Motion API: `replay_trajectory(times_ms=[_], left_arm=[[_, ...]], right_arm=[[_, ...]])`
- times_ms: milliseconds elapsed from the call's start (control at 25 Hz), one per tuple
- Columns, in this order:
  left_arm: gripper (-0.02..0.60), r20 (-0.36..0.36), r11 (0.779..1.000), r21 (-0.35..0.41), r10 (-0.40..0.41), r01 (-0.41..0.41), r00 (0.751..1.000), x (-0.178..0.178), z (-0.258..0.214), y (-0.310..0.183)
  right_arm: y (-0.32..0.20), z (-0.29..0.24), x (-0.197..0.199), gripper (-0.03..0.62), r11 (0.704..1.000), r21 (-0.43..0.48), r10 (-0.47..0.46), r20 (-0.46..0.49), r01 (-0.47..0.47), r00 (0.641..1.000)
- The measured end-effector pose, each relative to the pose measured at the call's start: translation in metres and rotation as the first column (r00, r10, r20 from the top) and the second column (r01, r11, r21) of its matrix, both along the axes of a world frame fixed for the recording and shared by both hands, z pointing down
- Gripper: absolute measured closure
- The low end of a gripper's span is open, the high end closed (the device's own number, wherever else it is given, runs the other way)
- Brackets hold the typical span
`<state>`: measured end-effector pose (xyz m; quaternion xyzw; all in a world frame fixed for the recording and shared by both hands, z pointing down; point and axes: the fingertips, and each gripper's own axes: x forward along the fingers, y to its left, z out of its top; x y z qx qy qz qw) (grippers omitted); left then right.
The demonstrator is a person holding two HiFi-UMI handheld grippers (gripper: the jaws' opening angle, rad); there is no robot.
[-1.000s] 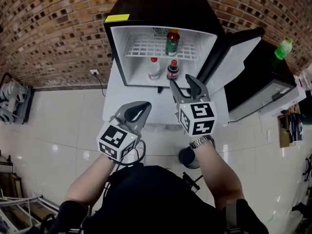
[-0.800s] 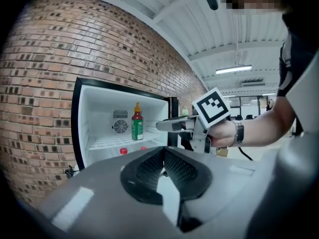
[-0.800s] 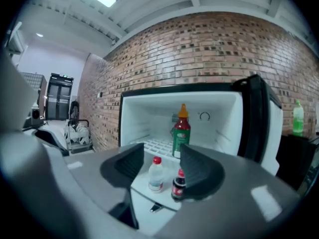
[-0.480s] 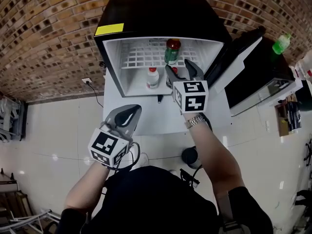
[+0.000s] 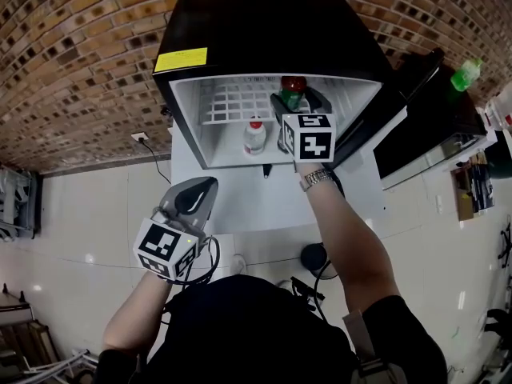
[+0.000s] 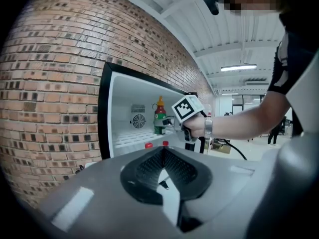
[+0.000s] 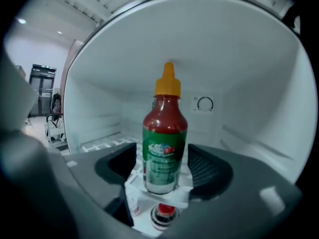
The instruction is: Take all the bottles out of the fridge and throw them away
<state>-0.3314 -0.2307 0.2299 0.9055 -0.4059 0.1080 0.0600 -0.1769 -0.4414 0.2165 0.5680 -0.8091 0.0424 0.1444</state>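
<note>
The first removal is judged to be in hand: no bottle has yet been taken out of the open fridge (image 5: 264,38), which stands on a white desk (image 5: 264,206) against the brick wall. The right tongs (image 5: 298,98) are reached into the upper compartment, and their jaws, which have just been opening, are spread wide to either side of the sauce bottle (image 7: 165,133). This red-filled bottle with a green label and an orange nozzle cap stands upright on the white wire shelf (image 5: 228,102). A gap is seen between each pad and the bottle's sides, so the bottle is bracketed but not gripped. On the fridge floor below, a white bottle with a red cap (image 5: 254,137) is seen upright, and just beside it a dark bottle with a red cap (image 7: 163,214) is glimpsed under the shelf edge. The left tongs (image 5: 206,187) are held well back from the fridge, over the desk's near edge, with their jaws brought together on nothing. The next move is judged to call for the right jaws to be closed squarely on the label band, low enough that the narrower neck is avoided. The bottle would then need to be raised a little off the wires and drawn straight out, so that it is not tipped against the shelf or the fridge wall. Two bottles would remain to be fetched afterwards. Where they are to be thrown away cannot be told from these views.
</note>
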Motion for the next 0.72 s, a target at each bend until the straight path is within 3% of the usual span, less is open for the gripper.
replay_trajectory(times_ms=[360,720], left_arm=[[0.578,0.002,1.0,-0.015,0.001,-0.001,1.0,-0.006,0.006,-0.007],[0.578,-0.005,0.999,-0.008,0.031,-0.031,1.0,0.016,0.004,0.006]], right_arm=[[-0.002,-0.003,0.002,0.318,1.0,0.019,0.015,0.003,-0.015,1.0],[0.038,-0.009,0.012,0.326,0.999,0.039,-0.01,0.023,0.009,1.0]])
